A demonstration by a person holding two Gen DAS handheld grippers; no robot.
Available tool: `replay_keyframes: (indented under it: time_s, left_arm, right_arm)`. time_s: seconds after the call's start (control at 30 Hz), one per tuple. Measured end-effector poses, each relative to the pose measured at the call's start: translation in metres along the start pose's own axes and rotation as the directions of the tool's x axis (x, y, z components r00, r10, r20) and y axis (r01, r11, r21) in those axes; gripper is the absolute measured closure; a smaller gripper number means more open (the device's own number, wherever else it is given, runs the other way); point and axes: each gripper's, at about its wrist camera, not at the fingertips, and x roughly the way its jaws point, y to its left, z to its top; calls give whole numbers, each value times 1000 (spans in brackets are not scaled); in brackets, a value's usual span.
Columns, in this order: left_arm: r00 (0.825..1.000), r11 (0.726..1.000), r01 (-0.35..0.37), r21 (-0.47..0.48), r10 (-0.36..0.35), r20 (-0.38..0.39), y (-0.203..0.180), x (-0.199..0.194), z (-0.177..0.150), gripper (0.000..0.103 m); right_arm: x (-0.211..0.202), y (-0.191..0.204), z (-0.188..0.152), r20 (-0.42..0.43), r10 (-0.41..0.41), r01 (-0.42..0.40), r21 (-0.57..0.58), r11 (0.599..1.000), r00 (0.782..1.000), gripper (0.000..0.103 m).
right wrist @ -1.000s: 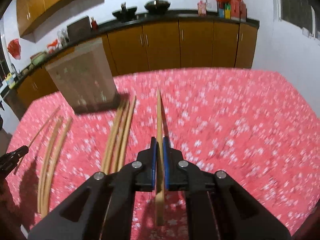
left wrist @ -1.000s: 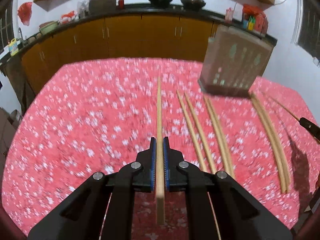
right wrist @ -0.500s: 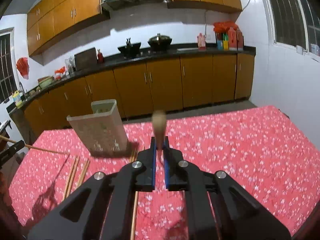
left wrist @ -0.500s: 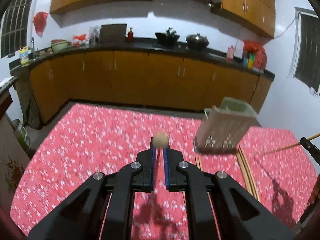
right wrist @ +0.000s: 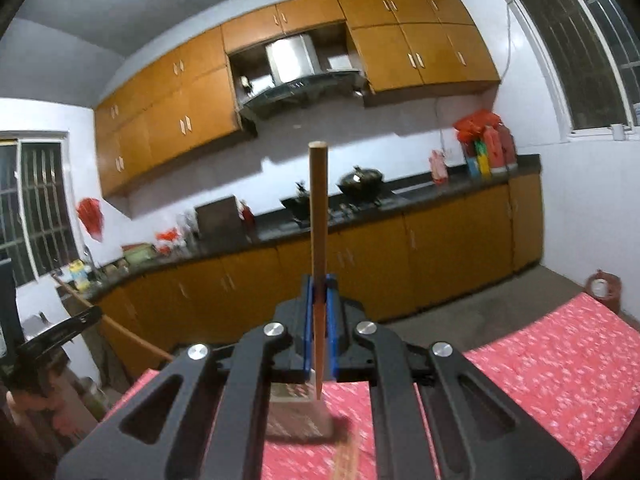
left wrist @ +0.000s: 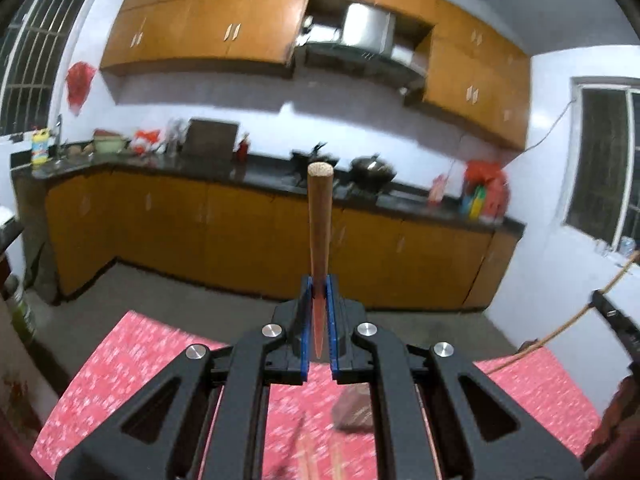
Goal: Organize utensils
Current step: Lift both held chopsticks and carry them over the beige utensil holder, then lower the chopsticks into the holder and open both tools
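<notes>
My left gripper (left wrist: 319, 285) is shut on a wooden chopstick (left wrist: 319, 216) that stands up out of the jaws, high over the red flowered table (left wrist: 132, 352). My right gripper (right wrist: 319, 285) is shut on a second chopstick (right wrist: 319, 208) in the same way. The beige perforated utensil holder (right wrist: 300, 414) stands on the table below, half hidden behind the right gripper's body; in the left wrist view the holder (left wrist: 354, 408) is a blur. Loose chopsticks (left wrist: 308, 460) lie on the cloth near it. Each gripper shows at the edge of the other's view.
Beyond the table's far edge is bare floor, then orange kitchen cabinets (left wrist: 240, 236) with a dark counter carrying woks and bottles. A gas cylinder (right wrist: 602, 288) stands on the floor at the right. A window (right wrist: 580, 40) is on the right wall.
Both grippers rose well above the table and tilted up from looking down at the cloth to near level. Each carried its chopstick up; the holder and loose chopsticks dropped to the bottom of view.
</notes>
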Motion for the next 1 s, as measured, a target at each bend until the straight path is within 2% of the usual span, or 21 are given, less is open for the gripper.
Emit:
replay_keyframes:
  time_s: [0.17, 0.3, 0.67, 0.77, 0.8, 0.87, 0.9, 0.93, 0.97, 1.0]
  left_arm:
    - [997, 997, 74, 5, -74, 33, -29, -3, -1, 96]
    - [994, 994, 112, -4, -112, 2, -36, 7, -11, 96]
    - [986, 994, 106, 32, -100, -133, -49, 44, -51, 96]
    - [980, 995, 97, 30, -90, -176, -47, 52, -57, 95]
    - [979, 995, 92, 24, -86, -182, -45, 53, -58, 95]
    - [979, 996, 88, 17, -84, -185, -42, 54, -60, 89]
    - [980, 996, 86, 13, -82, -184, -41, 53, -60, 84]
    - [981, 997, 81, 6, -79, -178, -38, 52, -59, 72]
    - [983, 997, 77, -1, -76, -167, -36, 49, -58, 66]
    - [985, 997, 75, -6, -75, -157, -34, 46, -56, 65]
  right_arm:
    - [20, 19, -2, 16, 30, -30, -31, 999, 999, 95]
    - [40, 25, -13, 5, 24, -24, -54, 998, 1000, 95]
    - [74, 28, -51, -107, 11, -20, -79, 997, 994, 95]
    - [78, 28, -58, -139, 18, -29, -73, 997, 990, 92]
    - [77, 28, -58, -142, 21, -32, -72, 997, 990, 87]
    - [72, 29, -59, -137, 25, -35, -69, 997, 990, 78]
    - [70, 29, -59, -132, 26, -35, -68, 997, 991, 77]
    - [67, 29, -58, -127, 27, -36, -69, 997, 992, 77]
    - [63, 29, -57, -123, 28, -37, -71, 997, 992, 77]
    - [59, 29, -55, -117, 30, -39, -70, 997, 993, 76]
